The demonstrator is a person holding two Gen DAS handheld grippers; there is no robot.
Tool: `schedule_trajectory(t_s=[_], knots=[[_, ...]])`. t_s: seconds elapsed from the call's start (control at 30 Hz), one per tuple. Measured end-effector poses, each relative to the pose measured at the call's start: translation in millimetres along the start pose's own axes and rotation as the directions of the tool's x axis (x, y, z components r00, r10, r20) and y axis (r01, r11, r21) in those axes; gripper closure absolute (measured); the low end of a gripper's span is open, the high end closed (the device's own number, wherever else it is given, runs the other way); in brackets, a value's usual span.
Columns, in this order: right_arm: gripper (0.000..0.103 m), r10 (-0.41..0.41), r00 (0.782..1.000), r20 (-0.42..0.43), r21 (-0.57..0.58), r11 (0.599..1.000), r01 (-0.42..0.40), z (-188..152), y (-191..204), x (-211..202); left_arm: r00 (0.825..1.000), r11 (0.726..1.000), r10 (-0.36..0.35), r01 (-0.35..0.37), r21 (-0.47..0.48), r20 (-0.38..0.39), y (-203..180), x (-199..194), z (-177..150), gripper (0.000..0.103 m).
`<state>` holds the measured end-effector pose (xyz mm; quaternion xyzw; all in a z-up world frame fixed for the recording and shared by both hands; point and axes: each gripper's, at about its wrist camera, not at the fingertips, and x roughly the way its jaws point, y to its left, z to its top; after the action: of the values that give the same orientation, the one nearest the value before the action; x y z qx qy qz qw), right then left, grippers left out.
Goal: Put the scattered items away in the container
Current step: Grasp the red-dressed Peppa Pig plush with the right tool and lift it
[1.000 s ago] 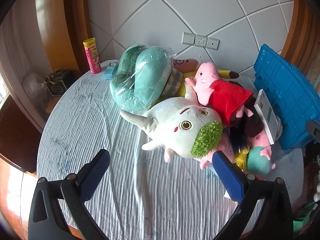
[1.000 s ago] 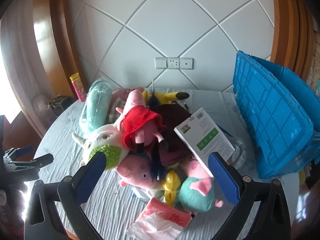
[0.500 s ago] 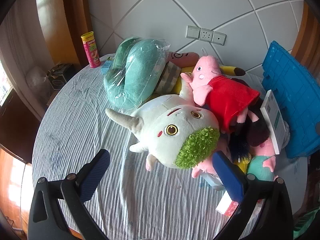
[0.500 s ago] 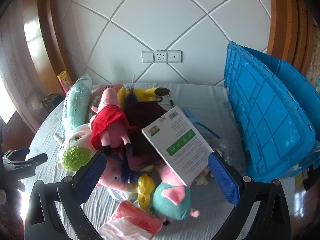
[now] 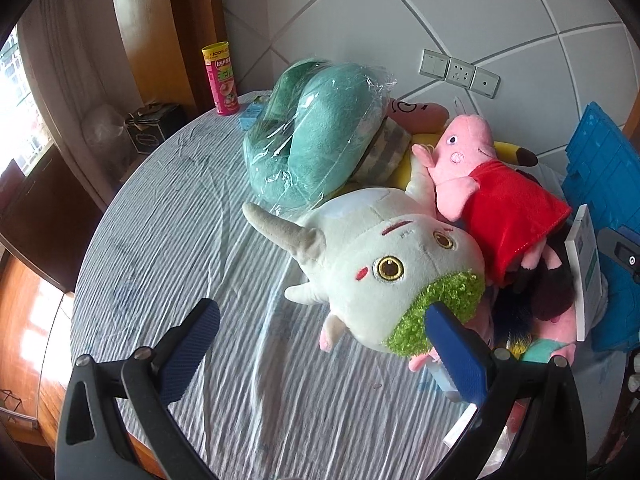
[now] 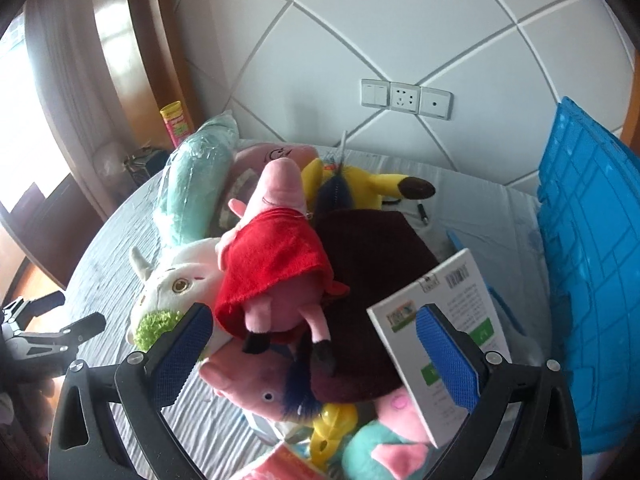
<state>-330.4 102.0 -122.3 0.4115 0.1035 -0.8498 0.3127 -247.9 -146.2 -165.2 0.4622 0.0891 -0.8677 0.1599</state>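
On crinkled cloth (image 5: pixel 168 248), fuzzy plush toys (image 5: pixel 392 276) beside ribbed blue crate (image 6: pixel 592 280).

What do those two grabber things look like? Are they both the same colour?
Yes, they match. The left gripper and the right gripper each have a curved black frame with triangular cut-outs and small silver screws. Each finger ends in a flat, dark blue pad with a fine grid texture. No cables or markings show, and no sleeve can be made out.

Round table (image 5: pixel 168 240) in wrinkled grey cloth, heaped plush toys (image 5: pixel 392 276), crisp tube (image 5: pixel 221 78), blue crate (image 6: pixel 592 280)
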Motion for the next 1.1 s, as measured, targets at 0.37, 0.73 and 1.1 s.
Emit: schedule_trajectory(t_s=[0.37,0.73,1.1], knots=[[0.0,0.006,0.994,-0.106,-0.068,0.998,-0.013,27,30,83,0.997,0.999,-0.042,0.041,-0.016,-0.06,4,38,1,0.0],[0.0,0.005,0.965,-0.26,-0.02,1.0,-0.011,10,13,176,0.995,0.996,-0.079,0.076,-0.043,-0.067,-1,61,12,0.0],[0.027,0.1,0.993,-0.066,0.021,0.995,-0.099,15,-9,115,0.998,0.996,-0.064,0.062,-0.056,-0.03,8,47,25,0.0]])
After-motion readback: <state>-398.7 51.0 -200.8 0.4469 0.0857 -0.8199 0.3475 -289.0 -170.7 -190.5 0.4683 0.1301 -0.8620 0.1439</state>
